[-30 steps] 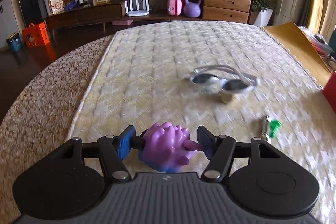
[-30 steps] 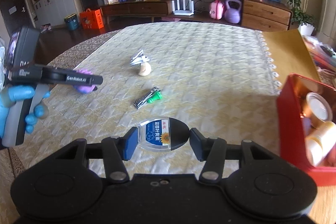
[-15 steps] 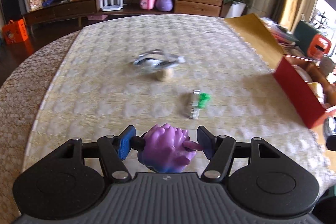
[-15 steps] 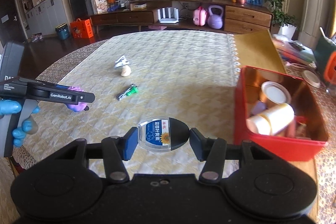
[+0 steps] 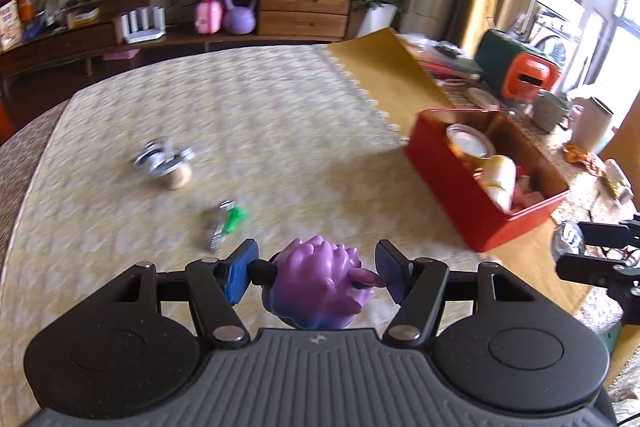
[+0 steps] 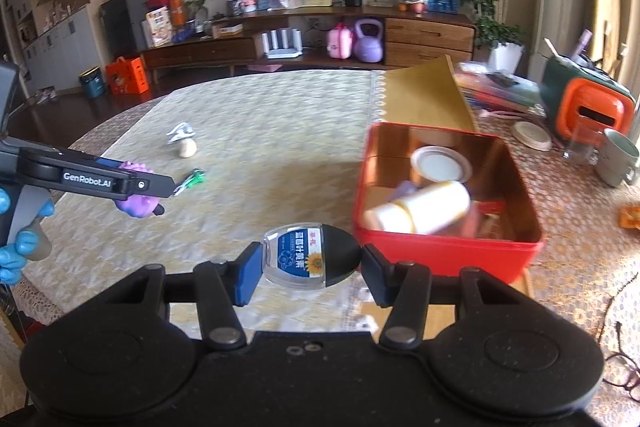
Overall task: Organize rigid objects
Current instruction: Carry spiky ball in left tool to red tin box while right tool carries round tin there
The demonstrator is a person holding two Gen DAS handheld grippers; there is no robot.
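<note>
My left gripper [image 5: 314,277] is shut on a purple spiky toy [image 5: 320,285] and holds it above the tablecloth; it also shows in the right wrist view [image 6: 138,205]. My right gripper [image 6: 310,265] is shut on a small clear bottle with a blue label and black cap [image 6: 308,255], just left of the red box [image 6: 448,253]. The red box [image 5: 456,195] holds a cream bottle [image 6: 424,209] and a round lidded jar [image 6: 440,163]. On the cloth lie a green-and-silver clip [image 5: 228,221], swim goggles [image 5: 160,157] and a beige round piece [image 5: 178,179].
A yellow patterned tablecloth [image 6: 280,131] covers the round table. Right of the red box stand a grey mug [image 6: 618,157], a glass and an orange-green case [image 6: 588,103]. Books and papers lie at the far right. A sideboard [image 6: 304,43] stands behind the table.
Both grippers have swung to the right with their loads. The red box has come closer in both views and now sits right beside the held bottle.
</note>
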